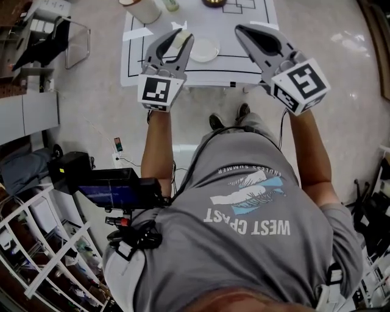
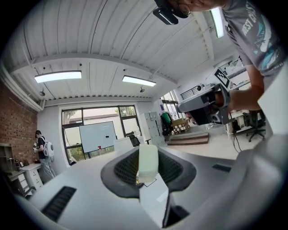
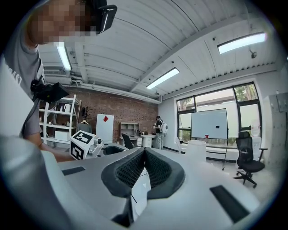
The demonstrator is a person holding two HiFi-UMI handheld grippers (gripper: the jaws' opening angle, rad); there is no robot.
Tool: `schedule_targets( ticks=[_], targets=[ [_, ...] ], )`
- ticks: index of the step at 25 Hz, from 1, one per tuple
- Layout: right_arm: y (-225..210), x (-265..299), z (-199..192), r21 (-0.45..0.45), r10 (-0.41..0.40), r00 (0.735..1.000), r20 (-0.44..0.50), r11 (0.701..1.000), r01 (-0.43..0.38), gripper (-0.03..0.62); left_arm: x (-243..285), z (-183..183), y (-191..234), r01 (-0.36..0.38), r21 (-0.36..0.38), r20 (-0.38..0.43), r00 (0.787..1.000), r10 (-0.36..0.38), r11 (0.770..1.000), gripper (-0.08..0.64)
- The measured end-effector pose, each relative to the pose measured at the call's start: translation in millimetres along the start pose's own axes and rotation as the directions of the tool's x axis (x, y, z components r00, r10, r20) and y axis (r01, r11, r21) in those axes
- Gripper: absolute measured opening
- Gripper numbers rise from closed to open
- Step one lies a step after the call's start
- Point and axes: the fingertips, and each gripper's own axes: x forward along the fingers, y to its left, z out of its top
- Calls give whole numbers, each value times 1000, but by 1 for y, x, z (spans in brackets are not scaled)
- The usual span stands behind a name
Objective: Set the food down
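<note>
The white table, covered by a sheet ruled with black lines, fills the top of the head view. The person stands at its near edge with both arms stretched out over it, which suggests the set-down is close but not yet done.

The left gripper is clamped on the food, a pale, soft-looking block standing on end between the pads. It hangs above the table near the near edge, just beside a small round plate that looks empty and is probably where the food is meant to go. The right gripper has its jaws together with nothing in them. It hovers past the other side of the plate, seemingly just kept out of the way. A white tub sits towards the far left corner, well apart from all this.

Only the head view shows the table, the plate and how the food sits relative to them. Both grippers point level, so their cameras look out across the room instead. The left gripper view shows the grip itself, with the food pressed between the dark ribbed pads and a whiteboard beyond. The right gripper view shows its pads meeting bare.
</note>
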Motion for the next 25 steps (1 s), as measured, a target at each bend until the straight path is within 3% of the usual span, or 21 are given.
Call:
schedule_targets(
  ticks=[11,20,25],
  targets=[
    [-14,21,-9,19,-12,1000,-24,1000,13,5,26,-52,19,-14,-37,-62,998,12,999,107],
    [-41,61,-40,46,-6,998,-63,999,8,5,59,-97,44,-12,-44,-107,994,7,999,106],
    [-39,61,-41,67,-11,997,-82,998,17,5,58,-101,42,-7,-48,-128,992,1,999,106]
  ],
)
